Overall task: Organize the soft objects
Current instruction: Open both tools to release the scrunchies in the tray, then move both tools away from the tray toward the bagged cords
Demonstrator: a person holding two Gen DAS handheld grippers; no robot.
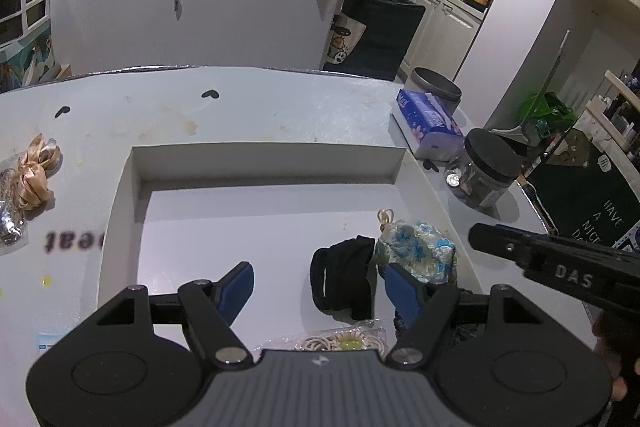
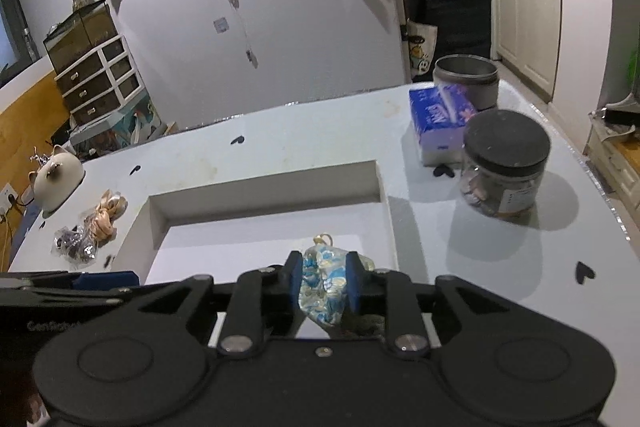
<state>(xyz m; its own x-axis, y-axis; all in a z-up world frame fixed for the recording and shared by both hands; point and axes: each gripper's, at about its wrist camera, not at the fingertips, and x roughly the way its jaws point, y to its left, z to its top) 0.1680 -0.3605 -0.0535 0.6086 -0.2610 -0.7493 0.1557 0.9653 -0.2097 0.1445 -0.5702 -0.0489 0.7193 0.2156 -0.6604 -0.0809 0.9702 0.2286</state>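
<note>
A shallow white box (image 1: 264, 163) lies on the table. In it are a black scrunchie (image 1: 344, 275), a blue floral fabric pouch (image 1: 416, 251) and a bagged set of beige hair ties (image 1: 340, 341). My left gripper (image 1: 318, 285) is open over the box, the black scrunchie between its fingers. My right gripper (image 2: 323, 283) is shut on the floral pouch (image 2: 322, 287) at the box's near right corner (image 2: 384, 211). Its black body shows in the left wrist view (image 1: 560, 267).
A gold satin scrunchie (image 1: 36, 171) and a bagged dark item (image 1: 10, 223) lie left of the box. A blue tissue pack (image 2: 440, 119), a black-lidded jar (image 2: 504, 163) and a grey tin (image 2: 466, 75) stand at the right. A white ceramic pig (image 2: 54, 179) sits far left.
</note>
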